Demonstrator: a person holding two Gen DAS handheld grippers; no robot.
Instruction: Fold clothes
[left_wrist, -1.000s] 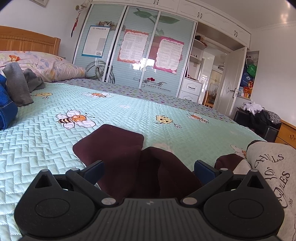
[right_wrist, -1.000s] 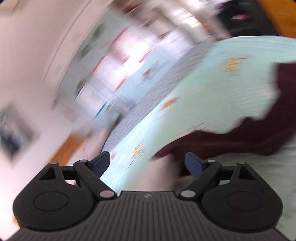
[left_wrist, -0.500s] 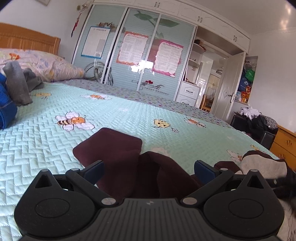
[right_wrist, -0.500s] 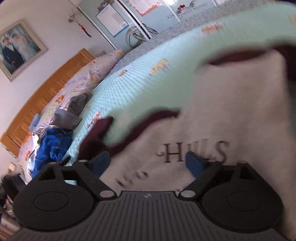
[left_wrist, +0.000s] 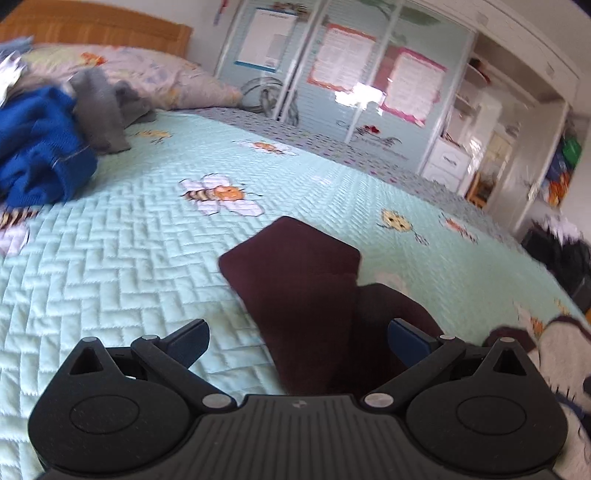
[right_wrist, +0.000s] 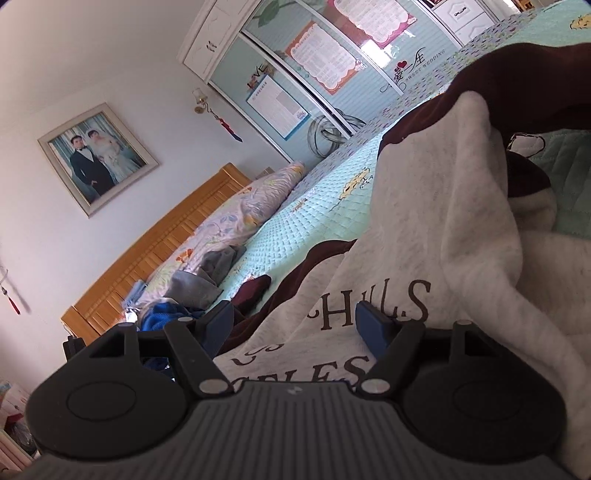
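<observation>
- Since a second before, your left gripper (left_wrist: 297, 338) had tipped further down toward the bed (left_wrist: 110, 266); the blue clothes (left_wrist: 37, 155) and grey garment (left_wrist: 101, 107) at 10 o'clock showed far more fully in its view.
- The dark red sleeve (left_wrist: 295, 266) lay flat on the quilt, running from 12 o'clock back between your left jaws, which stood wide apart and pressed nothing.
- Your right gripper (right_wrist: 295, 325) had come down from a blurred look across the room to sit low over the grey sweatshirt (right_wrist: 424, 229) with dark lettering.
- Its jaws had closed somewhat during that second; they stood apart with the printed front lying between them, pads not pressing it.
- Your right hand was rolled, so the headboard (right_wrist: 155, 251) slanted from 8 toward 11 o'clock.
- The sweatshirt was heaped from 12 to 4 o'clock, its dark red lining (right_wrist: 524, 74) turned out at 1 o'clock.
</observation>
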